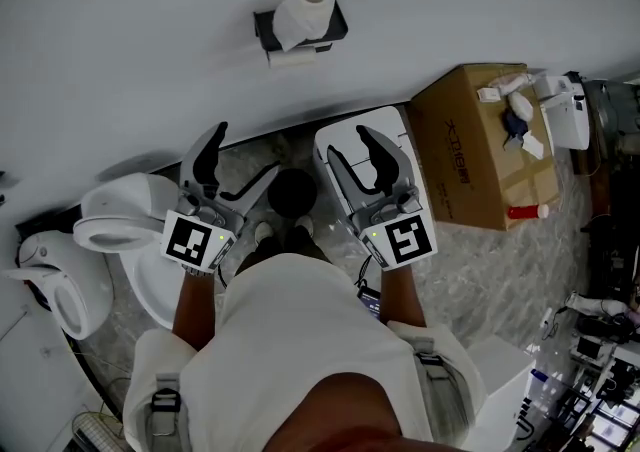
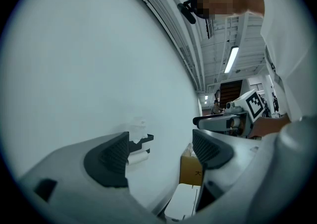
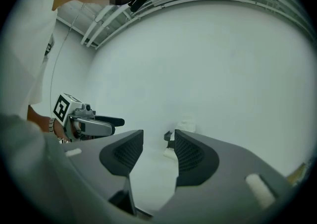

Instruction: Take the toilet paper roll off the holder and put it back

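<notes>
Holds both tongs level toward the wall [image 1: 150, 30], gripping nothing. Holds the left tongs [image 2: 161, 154] wide open, with only air between the pads, and the right tongs [image 3: 157, 151] open too, at a narrower gap, equally empty. Well ahead of both tongs, on the wall and touched by neither: the roll [image 1: 305, 10], seated on its black holder [image 1: 337, 28], with a second white cylinder [image 1: 292, 59] just under the holder. Seen only from the head view: a toilet [image 1: 120, 225] to the left of the left tongs, a white box [image 1: 395, 125] below the right tongs, a cardboard box [image 1: 480, 145] to the right of that with white clutter on top, a dark round thing [image 1: 292, 190] on the floor between the two tongs, and shoes [image 1: 265, 233] just behind it. Seen only from the left gripper view: the holder in side profile just past the left pad, partly hidden by that pad, with the right tongs off to the right and the two boxes low between the pads. Seen only from the right gripper view: roll and holder peeking past the top of the right pad, partly covered by it, and the left tongs off to the left against bare wall. In the way of the roll in both gripper views: only each tongs' own pad.
</notes>
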`<state>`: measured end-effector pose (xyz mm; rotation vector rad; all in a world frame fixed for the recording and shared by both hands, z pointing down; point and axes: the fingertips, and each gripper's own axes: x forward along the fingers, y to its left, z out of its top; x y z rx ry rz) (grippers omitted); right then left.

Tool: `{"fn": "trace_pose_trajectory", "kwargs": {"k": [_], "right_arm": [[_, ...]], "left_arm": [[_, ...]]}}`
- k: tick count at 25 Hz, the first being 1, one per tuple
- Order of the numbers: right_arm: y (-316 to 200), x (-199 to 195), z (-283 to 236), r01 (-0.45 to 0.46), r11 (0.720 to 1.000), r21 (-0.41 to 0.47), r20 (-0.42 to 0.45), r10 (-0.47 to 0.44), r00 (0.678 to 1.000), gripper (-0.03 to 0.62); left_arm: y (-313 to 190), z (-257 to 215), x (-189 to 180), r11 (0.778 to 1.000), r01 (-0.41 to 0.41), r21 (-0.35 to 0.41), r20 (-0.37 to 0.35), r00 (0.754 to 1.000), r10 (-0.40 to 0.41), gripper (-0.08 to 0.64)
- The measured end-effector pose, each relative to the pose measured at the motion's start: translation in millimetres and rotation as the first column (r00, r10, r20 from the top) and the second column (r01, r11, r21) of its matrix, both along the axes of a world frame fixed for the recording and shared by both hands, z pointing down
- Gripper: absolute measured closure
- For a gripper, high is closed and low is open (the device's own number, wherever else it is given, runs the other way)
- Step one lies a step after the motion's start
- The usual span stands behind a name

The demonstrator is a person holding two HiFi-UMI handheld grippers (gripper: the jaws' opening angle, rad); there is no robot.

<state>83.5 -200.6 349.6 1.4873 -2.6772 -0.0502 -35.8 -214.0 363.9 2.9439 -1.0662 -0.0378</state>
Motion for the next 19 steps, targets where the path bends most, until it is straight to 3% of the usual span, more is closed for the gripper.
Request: {"fn": "trace_pose_trajectory", "kwargs": {"k": [19], "right_arm": [[0.4, -0.6, 7.2, 0.008, 1.0, -0.013, -0.011, -0.008, 1.0, 0.417]], "left_arm": [[0.7, 2.0, 5.3, 1.0, -0.008, -0.001, 0.0, 1.0, 0.008, 0.172]]}}
